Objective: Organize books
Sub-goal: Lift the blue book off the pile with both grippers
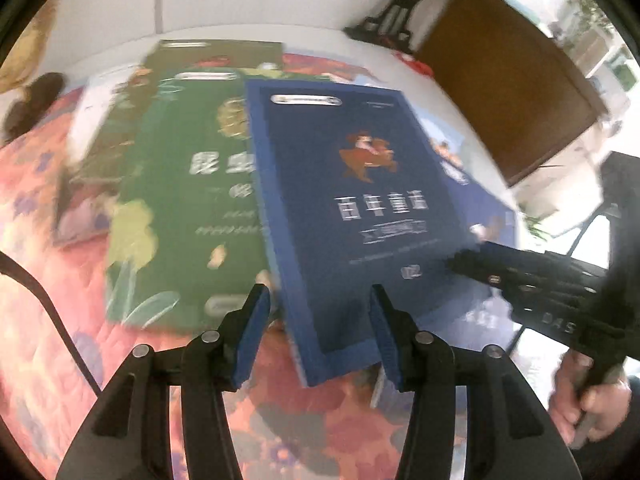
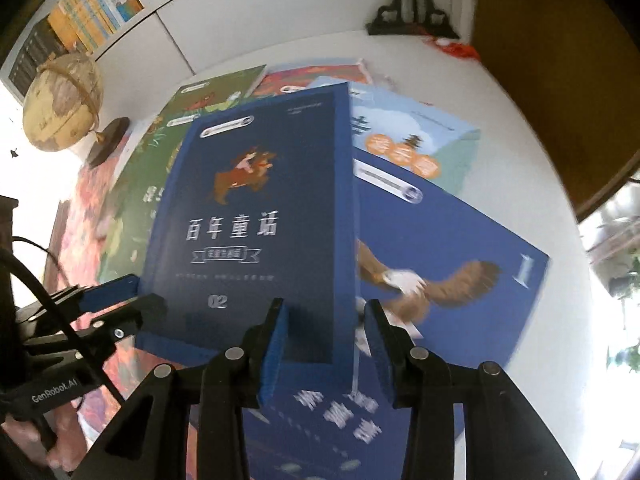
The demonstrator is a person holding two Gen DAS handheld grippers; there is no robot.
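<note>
Both grippers, left (image 1: pixel 320 320) and right (image 2: pixel 324 332), clenched on navy book (image 1: pixel 352 208) (globe (image 2: pixel 60 108) only rightward).

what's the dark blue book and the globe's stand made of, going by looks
Dark blue book: printed card or paper cover, fairly matte, with thick flat edges that suggest a rigid cover or boxed set. Globe: its round base looks like dark wood, though blur leaves that open.

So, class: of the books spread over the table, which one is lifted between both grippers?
The dark blue book marked 02, with the brown animal rider on its cover. Its near end sits between both grippers' blue pads, above the green book and the eagle-cover book.
</note>
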